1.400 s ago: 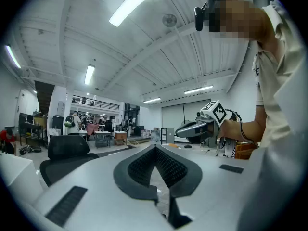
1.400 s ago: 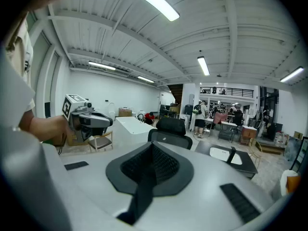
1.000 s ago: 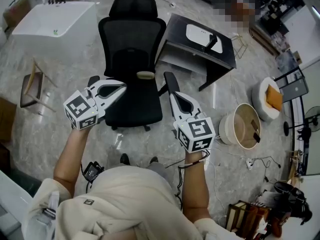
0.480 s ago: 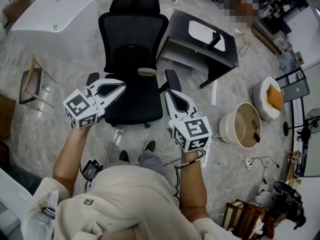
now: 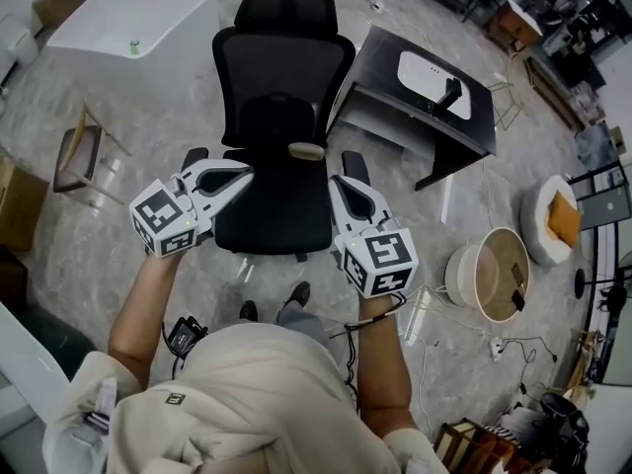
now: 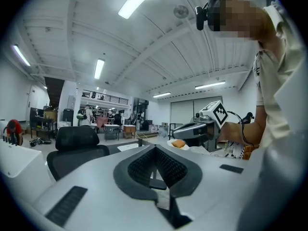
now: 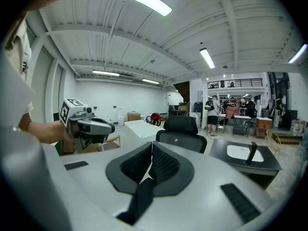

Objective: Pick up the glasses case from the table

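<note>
glasses case: a small tan oval thing. It lies on the seat of the black chair, on the seat's right side, close to the back rest.
black chair: it stands on the grey floor, right in front of the person.
left gripper: it is up in the air over the left side of the seat. It is near the case but does not touch it. Its fingers are pressed together with nothing between them.
right gripper: it is up in the air by the chair's right arm rest, near the case, not touching. Its fingers are pressed together too, with nothing in them.
desk: black, to the right of the chair. A white basin sits in its top.
white tub: far off to the left, past the chair.
round basket: on the floor at the right.
</note>
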`<state>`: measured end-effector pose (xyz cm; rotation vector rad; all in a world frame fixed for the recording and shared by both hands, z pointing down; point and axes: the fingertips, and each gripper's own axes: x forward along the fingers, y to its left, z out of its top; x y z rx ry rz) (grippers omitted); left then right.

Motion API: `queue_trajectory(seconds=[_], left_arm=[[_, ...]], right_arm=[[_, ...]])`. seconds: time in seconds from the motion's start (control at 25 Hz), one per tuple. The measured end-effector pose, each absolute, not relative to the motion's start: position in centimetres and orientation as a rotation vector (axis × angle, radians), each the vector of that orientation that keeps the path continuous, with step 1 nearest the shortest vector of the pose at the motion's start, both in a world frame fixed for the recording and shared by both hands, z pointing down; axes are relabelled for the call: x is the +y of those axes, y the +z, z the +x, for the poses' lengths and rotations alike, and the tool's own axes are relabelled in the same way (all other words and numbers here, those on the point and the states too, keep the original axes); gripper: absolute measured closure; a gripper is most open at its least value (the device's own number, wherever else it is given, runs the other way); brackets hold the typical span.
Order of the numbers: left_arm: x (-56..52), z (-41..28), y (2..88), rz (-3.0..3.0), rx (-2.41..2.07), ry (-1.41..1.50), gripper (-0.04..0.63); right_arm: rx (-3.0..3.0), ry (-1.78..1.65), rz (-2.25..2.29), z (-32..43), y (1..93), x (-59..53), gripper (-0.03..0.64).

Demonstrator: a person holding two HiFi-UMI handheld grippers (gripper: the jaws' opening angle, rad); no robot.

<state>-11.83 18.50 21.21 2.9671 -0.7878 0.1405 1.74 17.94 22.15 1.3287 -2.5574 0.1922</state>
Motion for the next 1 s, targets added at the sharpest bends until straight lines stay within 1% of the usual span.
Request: queue_trajectory(seconds=[0.64,1.0], left_arm=[[14.5,-7.8,21.5,2.877,-0.982,0.210,0.581],[13.5,-5.1,21.7,2.827,-1.053,0.256,0.581]], right_arm=[[-2.670,0.242,1.110,4.6,23.2,10.6,0.592],[-2.729,0.293,1.017,6.7,24.2,8.4,0.592]])
